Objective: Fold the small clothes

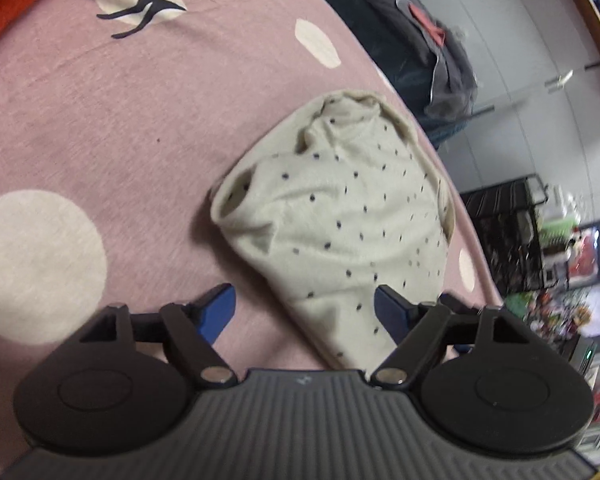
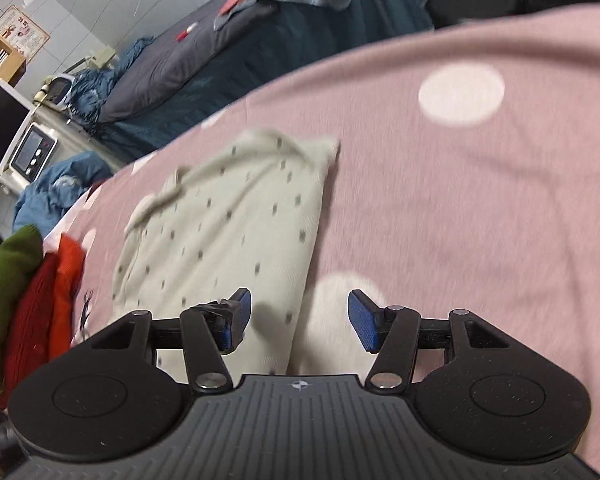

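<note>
Just dotted garment (image 1: 340, 216) — on pink sheet (image 1: 140, 120)

- Soft, even indoor light, moderately bright, with no harsh glare.
- Left wrist view: the cream dotted garment (image 1: 332, 216) is fairly sharp and casts a faint shadow along its left edge; the background at right smears.
- Right wrist view: motion blur stretches the garment's dots into streaks.
- Fisheye distortion bends the pink bedsheet (image 2: 480, 208) at the edges.

You have a pink spotted sheet (image 1: 140, 128) with a black deer print (image 1: 144, 0). Beside it sit red and green knits (image 2: 24, 300) and a dark bed (image 2: 228, 52).
</note>
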Demonstrator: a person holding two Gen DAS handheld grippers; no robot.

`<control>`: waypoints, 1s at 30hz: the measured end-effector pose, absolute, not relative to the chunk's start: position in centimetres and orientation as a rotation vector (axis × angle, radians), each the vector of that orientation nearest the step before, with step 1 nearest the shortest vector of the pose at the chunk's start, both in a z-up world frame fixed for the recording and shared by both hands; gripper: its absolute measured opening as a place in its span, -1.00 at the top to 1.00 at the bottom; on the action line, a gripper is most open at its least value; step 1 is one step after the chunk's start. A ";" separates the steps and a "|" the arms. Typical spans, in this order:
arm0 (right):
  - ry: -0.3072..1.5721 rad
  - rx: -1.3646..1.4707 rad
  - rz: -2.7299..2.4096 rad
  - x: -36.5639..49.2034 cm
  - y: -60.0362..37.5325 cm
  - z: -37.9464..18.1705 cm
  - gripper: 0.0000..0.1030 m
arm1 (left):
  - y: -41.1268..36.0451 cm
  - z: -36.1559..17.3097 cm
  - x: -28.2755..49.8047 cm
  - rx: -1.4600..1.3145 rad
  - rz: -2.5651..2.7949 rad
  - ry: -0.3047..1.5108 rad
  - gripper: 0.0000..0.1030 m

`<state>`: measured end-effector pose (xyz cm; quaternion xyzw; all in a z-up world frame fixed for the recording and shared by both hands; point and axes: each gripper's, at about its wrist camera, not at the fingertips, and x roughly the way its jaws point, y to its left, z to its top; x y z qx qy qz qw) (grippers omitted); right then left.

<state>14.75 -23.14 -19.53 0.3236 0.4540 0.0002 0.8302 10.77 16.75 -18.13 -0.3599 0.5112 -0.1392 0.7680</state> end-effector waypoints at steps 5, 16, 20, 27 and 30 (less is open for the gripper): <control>0.943 0.749 0.037 15.2 -22.9 -20.3 -0.77 | 15.8 -18.6 12.8 -0.815 -0.286 1.050 -0.73; 0.886 0.836 0.084 19.5 -22.6 -21.6 -0.81 | 12.7 -18.0 17.0 -0.725 -0.166 1.028 -0.05; 0.858 0.840 0.066 19.9 -22.2 -21.9 -0.77 | 13.2 -18.3 17.0 -0.748 -0.110 1.034 0.34; 0.883 0.758 0.004 19.8 -22.0 -21.0 0.65 | 11.6 -17.2 17.4 -0.647 -0.166 1.058 0.65; 0.833 0.695 -0.001 19.0 -21.6 -18.8 0.69 | 10.8 -15.6 17.7 -0.618 -0.211 1.058 0.66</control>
